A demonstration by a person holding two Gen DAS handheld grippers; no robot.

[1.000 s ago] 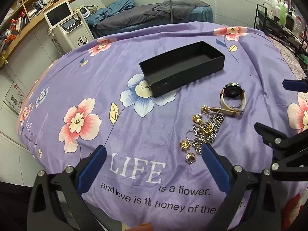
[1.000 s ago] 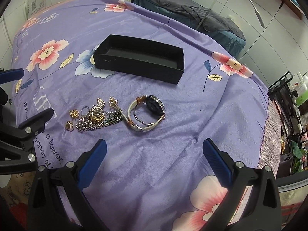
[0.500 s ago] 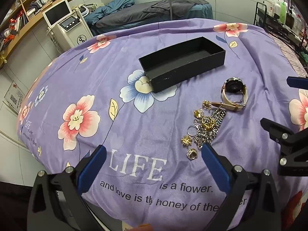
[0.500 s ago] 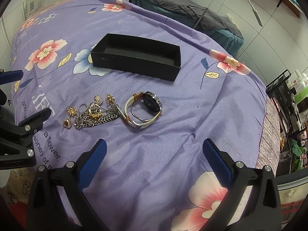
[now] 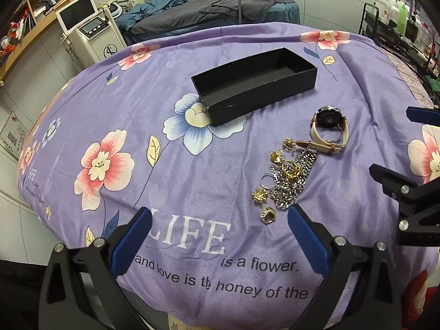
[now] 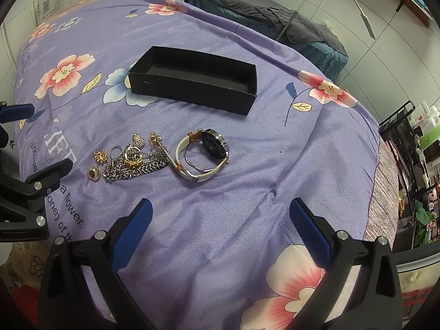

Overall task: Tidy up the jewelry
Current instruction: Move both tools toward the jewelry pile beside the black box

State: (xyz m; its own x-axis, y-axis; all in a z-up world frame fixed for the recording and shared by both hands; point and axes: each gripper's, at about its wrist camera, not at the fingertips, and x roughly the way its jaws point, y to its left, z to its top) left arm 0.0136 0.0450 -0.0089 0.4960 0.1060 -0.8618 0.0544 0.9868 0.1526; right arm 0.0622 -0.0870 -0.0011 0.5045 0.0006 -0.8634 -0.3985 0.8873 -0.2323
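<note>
Two handheld grippers hover with fingers spread wide above a purple flowered bedspread, nothing picked up yet.

Both the left gripper and the right gripper are empty, blue pads apart, probably poised to choose a first piece. A tangle of jewelry lies in a small heap on the bedspread: silver chains, gold rings and brooches, with a wristwatch on a pale strap touching its right edge. An open black box, empty inside, sits beyond the heap and apart from it, likely the place where the pieces belong. Nothing lies between heap and box. The chains overlap the rings, so lifting one piece may drag others. A white machine, a second bed and a bottle rack stand well behind.
</note>
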